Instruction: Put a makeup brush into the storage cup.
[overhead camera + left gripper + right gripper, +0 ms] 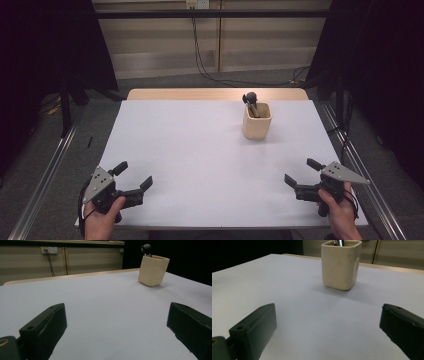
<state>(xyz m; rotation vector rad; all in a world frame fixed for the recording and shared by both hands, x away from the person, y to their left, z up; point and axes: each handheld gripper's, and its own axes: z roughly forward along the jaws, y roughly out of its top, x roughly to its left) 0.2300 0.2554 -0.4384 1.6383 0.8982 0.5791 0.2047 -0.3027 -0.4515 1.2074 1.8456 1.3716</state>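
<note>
A cream square cup (257, 121) stands upright toward the far right of the white table (200, 150), with a dark-handled utensil (251, 100) sticking out of it. The cup (153, 270) and the utensil's dark top (146, 248) appear far off in the left gripper view. The right gripper view has the cup (341, 263) straight ahead with a metal shaft (339, 242) inside. My left gripper (133, 174) rests at the near left corner, open and empty. My right gripper (301, 171) sits at the near right corner, jaws wide apart, holding nothing.
A light wooden strip (217, 94) runs along the table's far edge. Metal rails (47, 165) flank the table on both sides. Cables (200, 55) hang down the back wall to the floor. Dark curtains close in at left and right.
</note>
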